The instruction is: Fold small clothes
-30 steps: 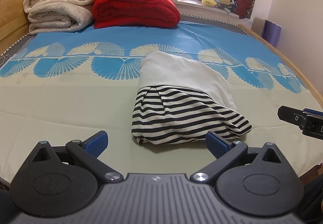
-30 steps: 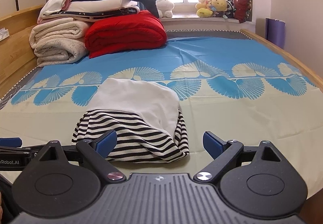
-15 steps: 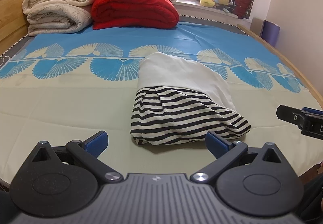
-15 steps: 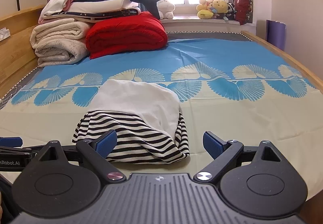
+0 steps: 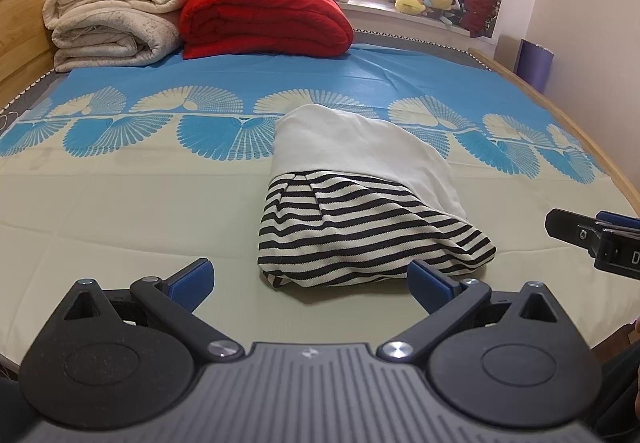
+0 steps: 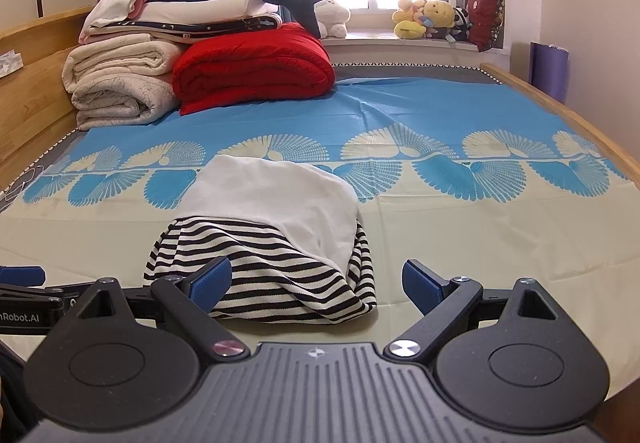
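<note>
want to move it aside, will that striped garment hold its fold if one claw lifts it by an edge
Probably not. The striped garment is soft knit that sags in loose pleats, so it would likely droop and unfold. It looks light. The white layer only lies folded over it and may slide off.

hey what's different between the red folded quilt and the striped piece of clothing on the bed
The red quilt is plain red, thick and puffy; the striped garment is black-and-white striped with a white half, thin and low. The red quilt lies at the far end beside the cream blankets; the striped garment lies alone near both tools. Both are folded.
</note>
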Motion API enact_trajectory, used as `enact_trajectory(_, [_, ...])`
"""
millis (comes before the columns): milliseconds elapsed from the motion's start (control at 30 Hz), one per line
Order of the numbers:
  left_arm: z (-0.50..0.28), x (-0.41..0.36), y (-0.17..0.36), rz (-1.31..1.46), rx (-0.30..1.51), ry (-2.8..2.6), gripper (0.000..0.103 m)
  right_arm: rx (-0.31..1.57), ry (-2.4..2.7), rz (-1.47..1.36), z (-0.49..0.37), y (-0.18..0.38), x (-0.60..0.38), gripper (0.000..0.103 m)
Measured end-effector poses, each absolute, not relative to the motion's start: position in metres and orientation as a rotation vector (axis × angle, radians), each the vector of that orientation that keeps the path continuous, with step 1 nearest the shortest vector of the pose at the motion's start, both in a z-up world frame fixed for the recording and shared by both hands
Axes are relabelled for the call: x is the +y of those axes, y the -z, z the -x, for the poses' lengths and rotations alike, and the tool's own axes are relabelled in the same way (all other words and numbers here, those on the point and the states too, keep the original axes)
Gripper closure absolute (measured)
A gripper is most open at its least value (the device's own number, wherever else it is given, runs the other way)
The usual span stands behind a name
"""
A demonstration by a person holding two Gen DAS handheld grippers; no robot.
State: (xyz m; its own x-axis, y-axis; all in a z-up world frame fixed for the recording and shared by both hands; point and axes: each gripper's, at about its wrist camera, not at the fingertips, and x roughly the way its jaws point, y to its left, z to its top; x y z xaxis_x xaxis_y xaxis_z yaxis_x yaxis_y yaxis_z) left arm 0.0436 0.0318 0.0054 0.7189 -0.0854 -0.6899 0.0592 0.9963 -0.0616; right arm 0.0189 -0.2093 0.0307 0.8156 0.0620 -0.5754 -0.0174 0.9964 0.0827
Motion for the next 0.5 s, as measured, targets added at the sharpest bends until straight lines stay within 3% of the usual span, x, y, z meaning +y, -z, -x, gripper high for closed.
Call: enact_trajectory(500, [-0.0432,0.0317,-0.0059,0.035,0.758,0.081,0.0,0.614,-0.052,-0.062,-0.0175,-0.0306,-0.2099,0.01])
